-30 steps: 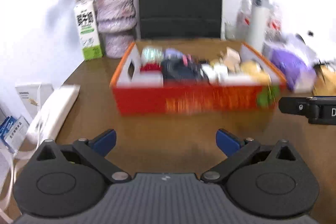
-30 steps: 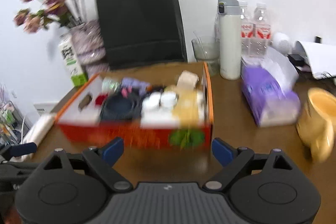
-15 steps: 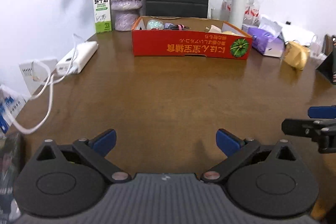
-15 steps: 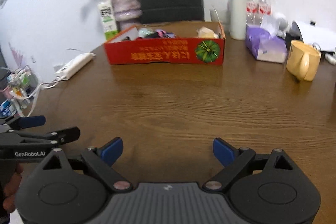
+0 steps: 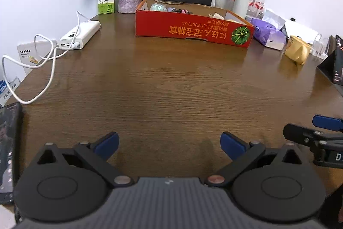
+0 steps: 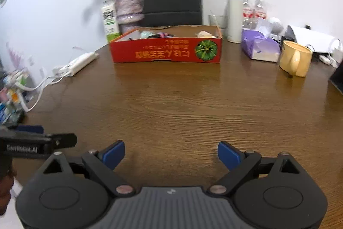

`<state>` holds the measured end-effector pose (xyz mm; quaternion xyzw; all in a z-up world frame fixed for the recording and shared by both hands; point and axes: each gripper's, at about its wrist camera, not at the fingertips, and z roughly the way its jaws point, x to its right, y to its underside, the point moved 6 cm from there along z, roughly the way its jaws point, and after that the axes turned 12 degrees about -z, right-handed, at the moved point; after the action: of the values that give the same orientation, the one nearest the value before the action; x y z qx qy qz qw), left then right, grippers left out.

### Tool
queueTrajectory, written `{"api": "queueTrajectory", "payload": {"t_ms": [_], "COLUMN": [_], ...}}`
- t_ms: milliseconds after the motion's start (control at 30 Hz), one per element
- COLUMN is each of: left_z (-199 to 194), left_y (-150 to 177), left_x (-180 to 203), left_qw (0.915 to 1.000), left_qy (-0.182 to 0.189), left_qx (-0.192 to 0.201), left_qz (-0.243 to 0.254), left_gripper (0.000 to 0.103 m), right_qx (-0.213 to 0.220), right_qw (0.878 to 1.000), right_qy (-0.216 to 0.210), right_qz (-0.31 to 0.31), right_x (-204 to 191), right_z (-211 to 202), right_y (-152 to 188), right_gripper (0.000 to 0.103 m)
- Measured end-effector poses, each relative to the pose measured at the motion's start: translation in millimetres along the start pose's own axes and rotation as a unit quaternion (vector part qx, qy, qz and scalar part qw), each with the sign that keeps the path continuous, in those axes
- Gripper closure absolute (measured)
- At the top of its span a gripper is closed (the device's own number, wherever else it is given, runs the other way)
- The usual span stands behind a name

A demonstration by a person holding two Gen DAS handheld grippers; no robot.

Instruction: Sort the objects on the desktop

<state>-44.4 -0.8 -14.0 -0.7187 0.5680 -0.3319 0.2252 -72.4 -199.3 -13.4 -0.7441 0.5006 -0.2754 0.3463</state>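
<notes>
Two handheld grippers hover low over a brown wooden table (image 5: 171, 83), the left gripper (image 5: 169, 143) and right gripper (image 6: 171, 152) both spread wide with nothing between their blue pads. The red cardboard box (image 5: 193, 28) holding the sorted desktop objects sits well apart, in the upper centre of both frames. A yellow mug (image 6: 295, 58) stands at right.

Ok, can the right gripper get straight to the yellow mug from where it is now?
Probably yes. The right gripper has its jaws open and empty, and only bare table lies between it and the yellow mug, which stands apart from the tissue pack.
</notes>
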Motion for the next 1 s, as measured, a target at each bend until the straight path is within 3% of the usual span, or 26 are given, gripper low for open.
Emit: {"api": "queueTrajectory", "payload": {"t_ms": [400,733,1000], "left_z": [26,65,84], "left_y": [-2,-37,-55], "left_x": [14,18,17], "left_qw": [0.9996,0.9992,0.9991], "left_qy": [-0.015,-0.030,-0.033], "left_qx": [0.019,0.009,0.019], "left_qz": [0.015,0.023,0.020], "left_gripper": [0.000,0.000,0.000], "right_qx": [-0.015,-0.051,-0.043], "right_qw": [1.000,0.998,0.998], "right_qy": [0.008,0.038,0.047], "right_qz": [0.018,-0.023,-0.013], "right_x": [-5,7,17], "right_z": [38,80,107], "right_y": [-2,-26,-44], "right_gripper": [0.005,0.000,0.000]}}
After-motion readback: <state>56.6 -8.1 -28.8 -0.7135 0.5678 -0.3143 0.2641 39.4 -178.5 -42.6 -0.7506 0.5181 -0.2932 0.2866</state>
